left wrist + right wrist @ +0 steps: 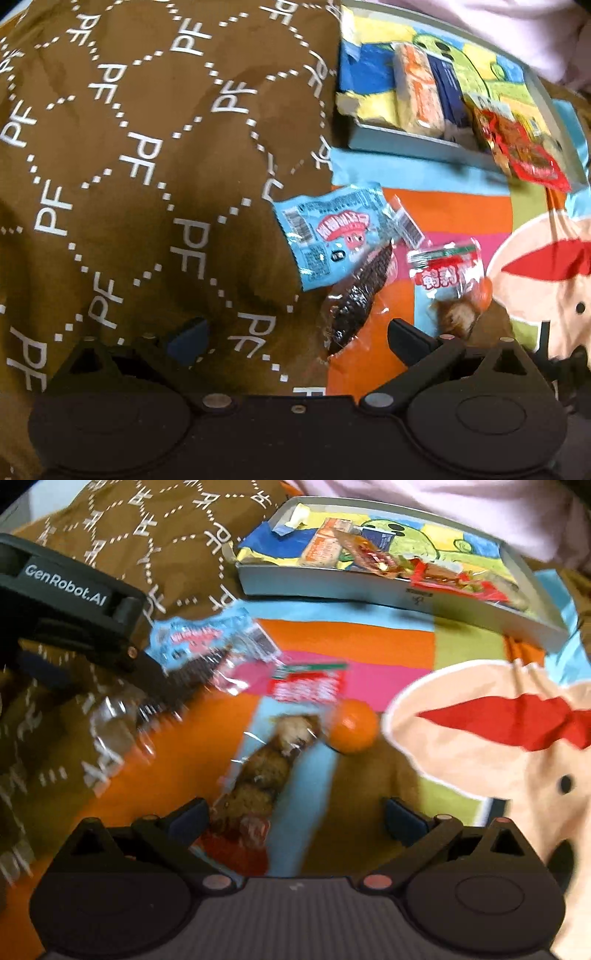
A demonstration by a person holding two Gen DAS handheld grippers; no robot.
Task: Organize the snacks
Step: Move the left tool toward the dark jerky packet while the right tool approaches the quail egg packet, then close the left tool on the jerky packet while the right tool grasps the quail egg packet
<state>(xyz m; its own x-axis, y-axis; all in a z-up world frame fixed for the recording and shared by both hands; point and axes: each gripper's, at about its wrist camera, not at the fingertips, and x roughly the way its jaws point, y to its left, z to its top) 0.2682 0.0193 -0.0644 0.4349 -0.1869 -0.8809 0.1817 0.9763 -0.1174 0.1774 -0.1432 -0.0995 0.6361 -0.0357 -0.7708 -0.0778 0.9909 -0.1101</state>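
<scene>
A: Fig. 1, both wrist views. Shallow grey box (332,587) at the far right, lined with a bright drawing, already holding several snacks: an orange-and-white wrapped bar (415,96), a dark blue pack (448,88), a red crinkled packet (524,155).

B: And outside the box?

A: Three packets loose on the striped cloth (351,638), near the middle. Pale blue packet (328,236) farthest left, partly on the brown "PF" quilt (129,166). Clear wrapper with a dark strip (354,302) just beside and overlapping it. Red-labelled clear packet with brown pieces (280,746) nearer the right, touching an orange ball (352,731).

B: Fingers?

A: Left gripper (295,336) spread wide, clamped on nothing, dark strip lying between the tips. Right gripper (295,816) likewise apart, brown pieces just ahead of its left fingertip, contact impossible to confirm through blur.

B: Progress?

A: Roughly halfway, by judgement: part of the stock boxed, three packets left to lift and carry far-right into the box. Likely next: closing on the brown-piece packet or the dark strip. Slippery film, so a risk of pinching wrapper edge only.
</scene>
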